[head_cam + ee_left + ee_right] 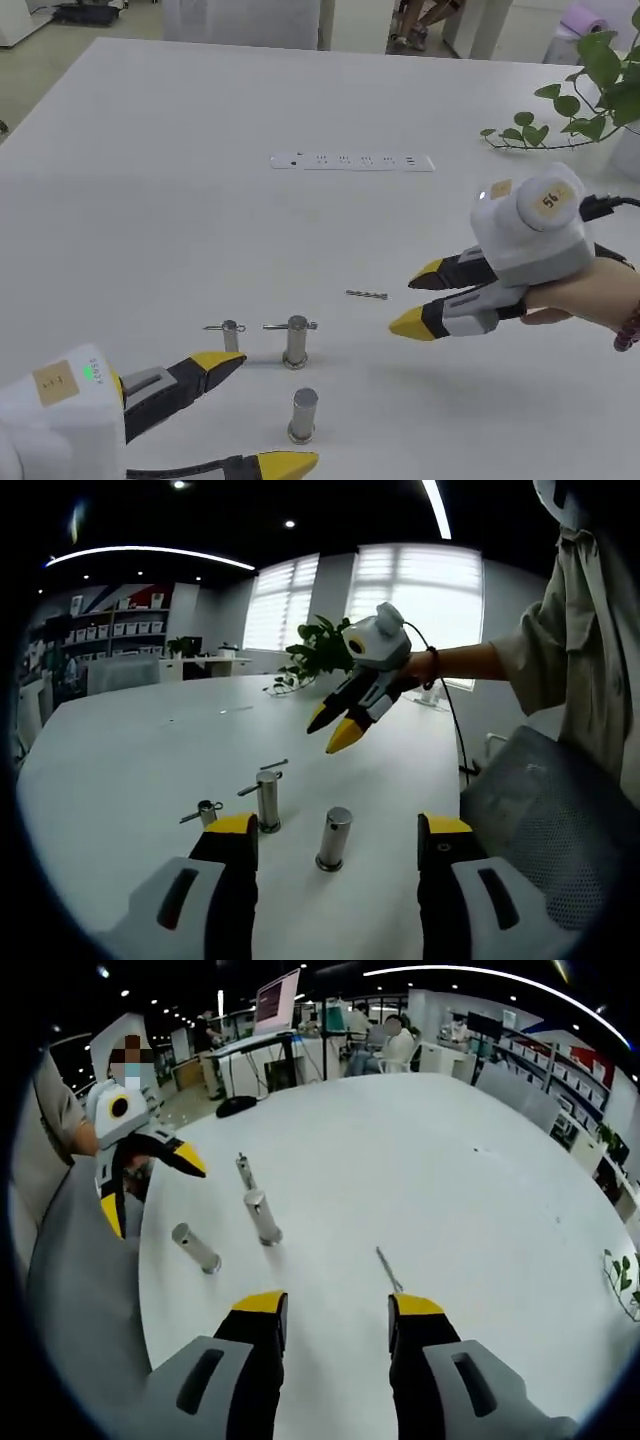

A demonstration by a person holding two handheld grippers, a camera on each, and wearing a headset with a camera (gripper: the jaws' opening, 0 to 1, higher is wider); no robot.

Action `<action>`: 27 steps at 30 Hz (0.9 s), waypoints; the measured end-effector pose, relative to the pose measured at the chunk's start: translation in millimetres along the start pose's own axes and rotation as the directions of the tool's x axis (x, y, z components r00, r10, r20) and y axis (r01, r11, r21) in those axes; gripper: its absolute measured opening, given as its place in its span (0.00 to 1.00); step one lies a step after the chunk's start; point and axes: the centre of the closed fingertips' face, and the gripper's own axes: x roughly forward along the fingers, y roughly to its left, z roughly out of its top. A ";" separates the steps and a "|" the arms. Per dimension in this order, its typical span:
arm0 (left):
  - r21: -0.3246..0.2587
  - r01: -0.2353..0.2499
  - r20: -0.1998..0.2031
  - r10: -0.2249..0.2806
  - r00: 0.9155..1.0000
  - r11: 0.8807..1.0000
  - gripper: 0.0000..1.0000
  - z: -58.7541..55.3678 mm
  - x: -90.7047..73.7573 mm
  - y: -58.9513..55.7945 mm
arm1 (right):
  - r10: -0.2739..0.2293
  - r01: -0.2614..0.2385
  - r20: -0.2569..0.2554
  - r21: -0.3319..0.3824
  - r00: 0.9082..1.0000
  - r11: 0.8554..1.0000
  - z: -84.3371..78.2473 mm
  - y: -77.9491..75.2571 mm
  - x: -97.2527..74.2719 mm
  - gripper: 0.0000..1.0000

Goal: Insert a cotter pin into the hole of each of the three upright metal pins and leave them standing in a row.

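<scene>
Three upright metal pins stand on the white table (150, 200). The left pin (230, 337) and the middle pin (296, 340) each carry a cotter pin through the top. A nearer third pin (303, 414) has a bare top. A loose cotter pin (366, 294) lies flat to the right of them. My left gripper (258, 412) is open, its jaws either side of the bare pin (335, 837) and a little short of it. Hovering open at the right, my right gripper (415, 298) points at the loose cotter pin (389, 1270), which lies just ahead of its jaws.
A white power strip (352, 161) lies further back on the table. A potted plant (590, 80) stands at the far right corner. A mesh chair (540, 800) sits beside the table edge. People sit at desks in the background (385, 1040).
</scene>
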 end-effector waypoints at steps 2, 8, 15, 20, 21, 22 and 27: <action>0.001 -0.005 -0.004 0.005 1.000 1.000 0.63 -1.1 0.0 1.0 | 0.009 -0.009 -0.020 -0.009 1.000 1.000 -1.3 -2.2 3.4 0.39; -0.006 -0.007 -0.013 0.007 1.000 1.000 0.63 -5.0 -0.6 0.1 | 0.029 -0.032 -0.075 -0.042 0.997 0.999 -5.1 -11.0 12.3 0.38; 0.001 -0.009 -0.024 0.010 1.000 1.000 0.63 -8.3 -2.5 0.9 | 0.046 -0.054 -0.121 -0.065 0.992 0.996 -5.9 -20.6 20.4 0.34; 0.000 -0.010 -0.025 0.010 1.000 1.000 0.63 -8.6 -3.2 1.5 | 0.064 -0.078 -0.152 -0.085 0.986 0.993 -7.7 -22.9 28.8 0.32; 0.000 -0.008 -0.025 0.008 1.000 1.000 0.63 -8.6 -3.2 1.7 | 0.066 -0.082 -0.160 -0.091 0.985 0.992 -8.8 -23.5 30.4 0.31; 0.000 -0.006 -0.025 0.006 1.000 1.000 0.63 -8.5 -3.2 1.5 | 0.068 -0.085 -0.168 -0.097 0.984 0.992 -9.7 -24.1 32.9 0.30; 0.010 0.000 -0.018 0.000 1.000 1.000 0.63 -7.2 -2.9 0.8 | 0.069 -0.091 -0.184 -0.109 0.980 0.990 -11.2 -28.8 38.8 0.28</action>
